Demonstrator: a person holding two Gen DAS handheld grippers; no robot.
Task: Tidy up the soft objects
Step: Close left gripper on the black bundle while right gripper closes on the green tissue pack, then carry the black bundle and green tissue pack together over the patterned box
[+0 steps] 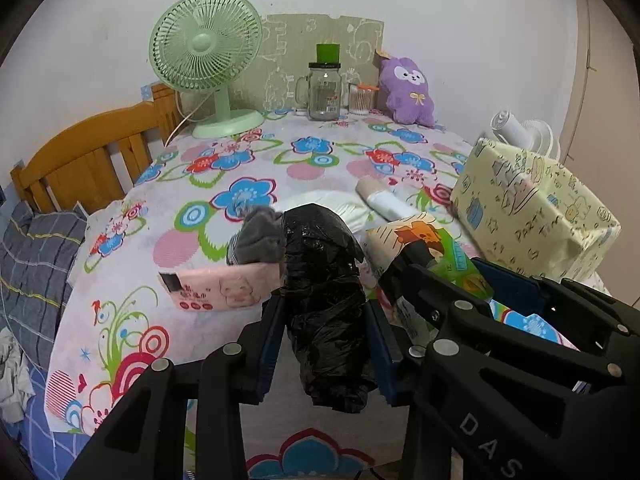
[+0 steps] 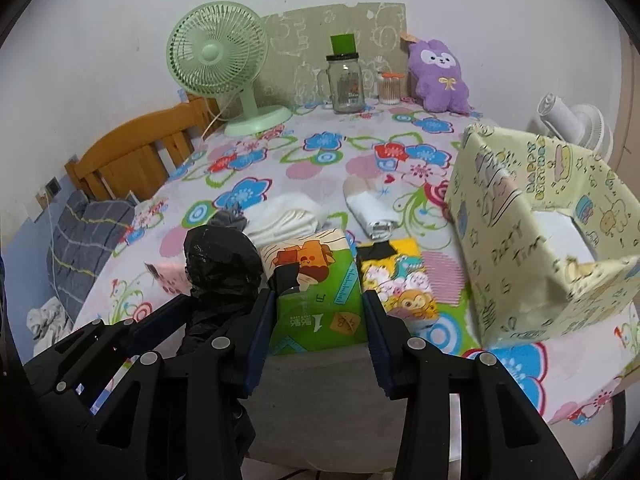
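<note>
My left gripper is shut on a crumpled black plastic bag, held upright above the table's front edge; the bag also shows in the right wrist view. My right gripper is shut on a green tissue pack with a cartoon print, at the front of the table. A pink tissue pack, a grey sock, folded white cloth, a white roll and a yellow cartoon pack lie on the floral tablecloth. A purple plush leans at the back.
A yellow paper-wrapped open box stands at the right. A green fan, a glass jar and a cotton swab cup stand at the back. A white fan is behind the box. A wooden bed frame is at the left.
</note>
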